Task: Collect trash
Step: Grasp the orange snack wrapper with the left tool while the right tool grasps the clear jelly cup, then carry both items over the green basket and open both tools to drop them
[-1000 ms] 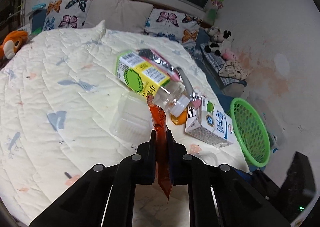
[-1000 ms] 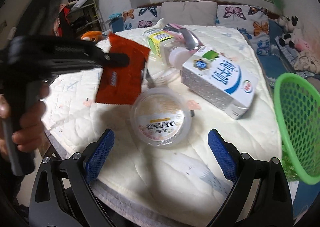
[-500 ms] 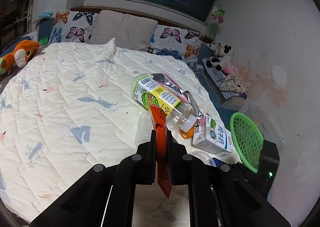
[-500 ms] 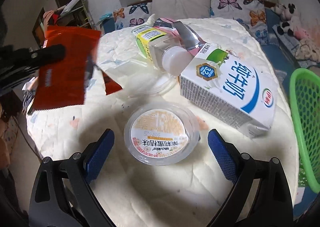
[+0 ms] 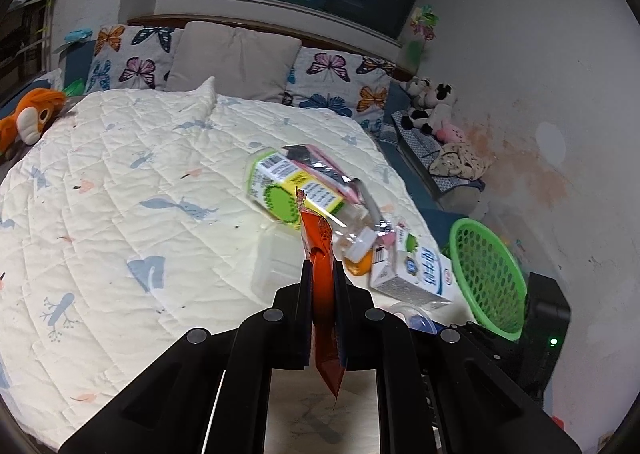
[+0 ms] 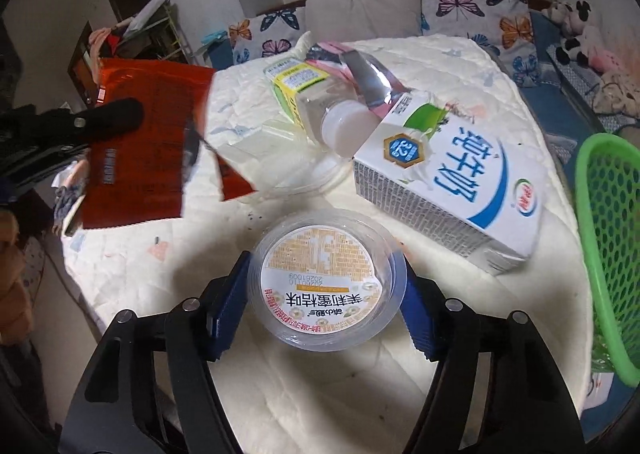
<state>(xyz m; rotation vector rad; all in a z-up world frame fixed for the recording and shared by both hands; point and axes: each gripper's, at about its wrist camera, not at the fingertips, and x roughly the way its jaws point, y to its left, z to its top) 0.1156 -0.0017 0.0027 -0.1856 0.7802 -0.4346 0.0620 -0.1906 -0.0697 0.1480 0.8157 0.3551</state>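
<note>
The round clear plastic cup with a printed foil lid (image 6: 326, 280) sits lid-up on the white quilted bed (image 5: 120, 214) near its edge, between the blue pads of the right tool (image 6: 326, 294), whose jaws have just been closing and now touch its sides. It looks light and thin-walled, likely to buckle or squirt out under a hard squeeze, so a gentle hold across the rim, its stiffest part, seems wise. The left tool (image 5: 322, 286) is clamped shut on a limp red foil wrapper (image 5: 320, 254), held above the bed. Beyond the cup lie a white-and-blue milk carton (image 6: 452, 190) and a clear plastic bottle with a yellow-green label (image 6: 312, 102); a green mesh basket (image 6: 604, 238) stands at the right.
</note>
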